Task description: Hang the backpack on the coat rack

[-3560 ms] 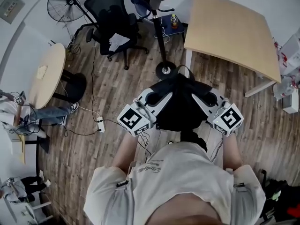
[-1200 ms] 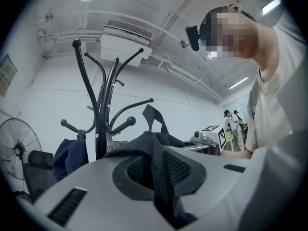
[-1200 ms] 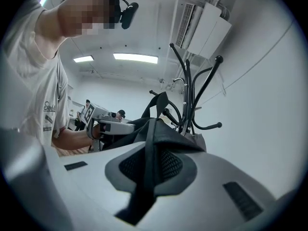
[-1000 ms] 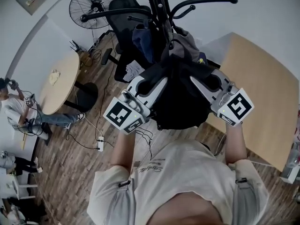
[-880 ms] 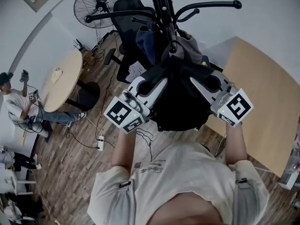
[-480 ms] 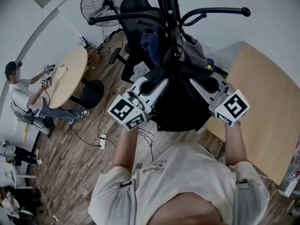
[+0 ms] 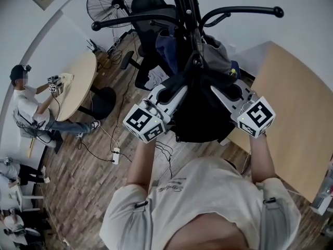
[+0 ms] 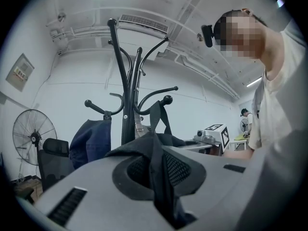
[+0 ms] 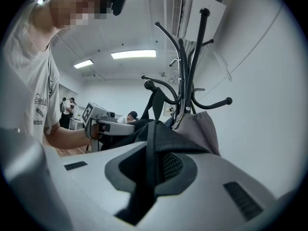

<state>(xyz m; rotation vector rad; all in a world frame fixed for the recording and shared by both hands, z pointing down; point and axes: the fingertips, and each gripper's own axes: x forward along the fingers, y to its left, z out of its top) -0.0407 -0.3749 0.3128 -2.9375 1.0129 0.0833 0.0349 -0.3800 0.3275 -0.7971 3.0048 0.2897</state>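
The black backpack (image 7: pixel 200 113) hangs between both grippers right against the black coat rack (image 7: pixel 188 20). Its top loop (image 8: pixel 157 113) reaches a ball-tipped hook (image 8: pixel 167 100) and appears to lie over that hook's arm. The right gripper view shows the same loop (image 9: pixel 155 102) under the hook's tip (image 9: pixel 148 85). My left gripper (image 8: pixel 155 153) is shut on a fold of the backpack's fabric on its left side. My right gripper (image 9: pixel 152 146) is shut on the fabric on its right side. Both point level at the rack's pole (image 8: pixel 126 105).
A blue garment (image 8: pixel 89 141) and a grey bag (image 9: pixel 204 129) hang on the rack. An office chair (image 7: pixel 151 9) and a fan (image 7: pixel 109 1) stand behind it. A rectangular table (image 7: pixel 291 103) is at right, a round table (image 7: pixel 78 85) with a seated person (image 7: pixel 28 105) at left.
Since the earliest frame both grippers have carried the backpack from over the floor up to the rack. Over the last second they have sunk slightly with it.
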